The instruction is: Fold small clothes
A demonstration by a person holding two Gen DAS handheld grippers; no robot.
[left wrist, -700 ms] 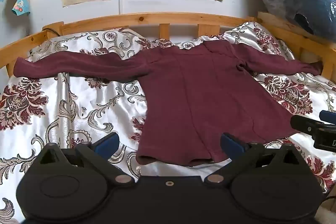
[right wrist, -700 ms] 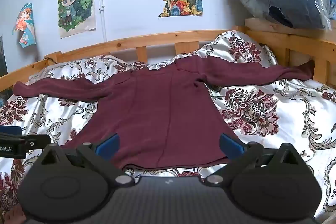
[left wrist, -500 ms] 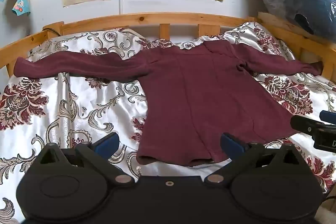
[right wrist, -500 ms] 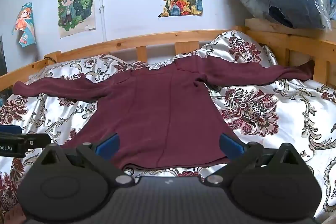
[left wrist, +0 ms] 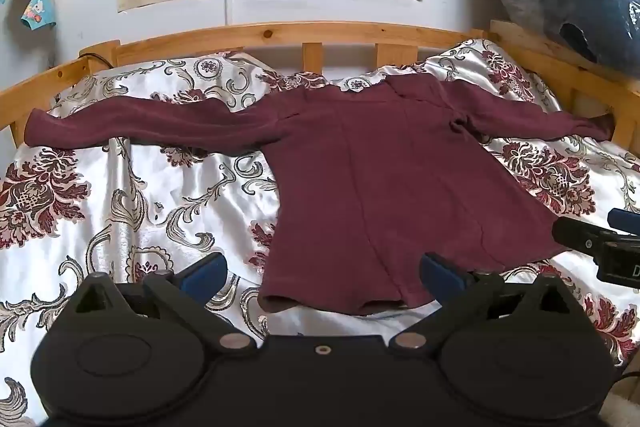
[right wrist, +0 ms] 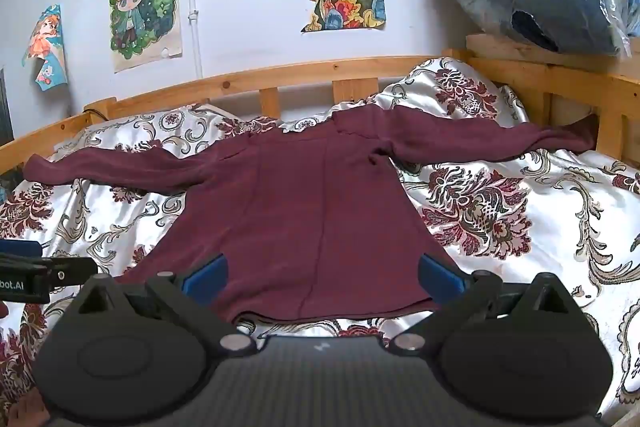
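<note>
Left wrist view, maroon long-sleeved top point(left wrist: 376, 187) spread flat, sleeves outstretched, both grippers' jaws wide apart, empty

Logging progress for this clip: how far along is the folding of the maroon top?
Done: the maroon top lies spread flat on the floral bedcover, both sleeves stretched out sideways. In hand: nothing; the left gripper and right gripper are open over the hem, not touching cloth. Left: every fold, sleeves and body; no crease is made yet.
</note>
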